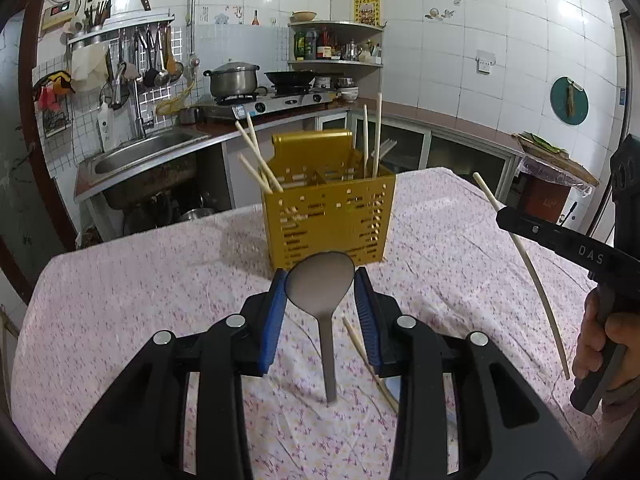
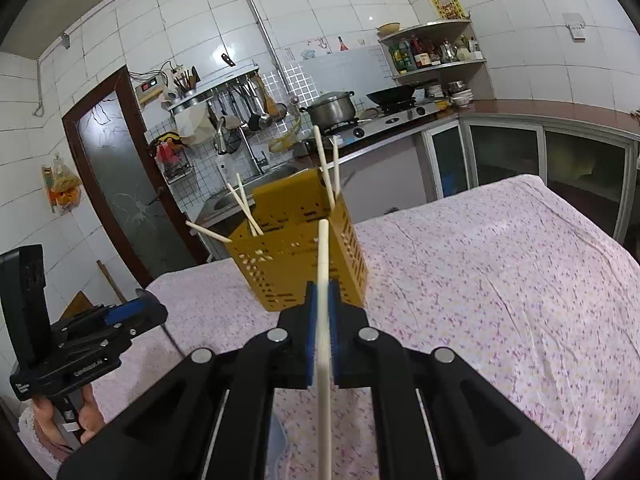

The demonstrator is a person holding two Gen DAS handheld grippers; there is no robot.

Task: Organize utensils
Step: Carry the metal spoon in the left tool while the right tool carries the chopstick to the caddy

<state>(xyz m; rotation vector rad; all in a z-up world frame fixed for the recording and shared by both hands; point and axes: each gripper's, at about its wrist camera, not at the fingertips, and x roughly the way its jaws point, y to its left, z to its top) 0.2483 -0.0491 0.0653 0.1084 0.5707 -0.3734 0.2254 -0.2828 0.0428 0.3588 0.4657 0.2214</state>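
A yellow slotted utensil holder stands on the pink floral tablecloth with several chopsticks upright in it. My left gripper is shut on the bowl of a grey metal spoon, in front of the holder, with the handle hanging down toward the camera. My right gripper is shut on a long pale chopstick that points at the holder. In the left wrist view the right gripper and its chopstick show at the right edge. One loose chopstick lies on the cloth.
Behind the table run a counter with a steel sink, a gas stove with a lidded pot and a wok, and a corner shelf of bottles. A dark door is at the left. A hand holds the left gripper's grip.
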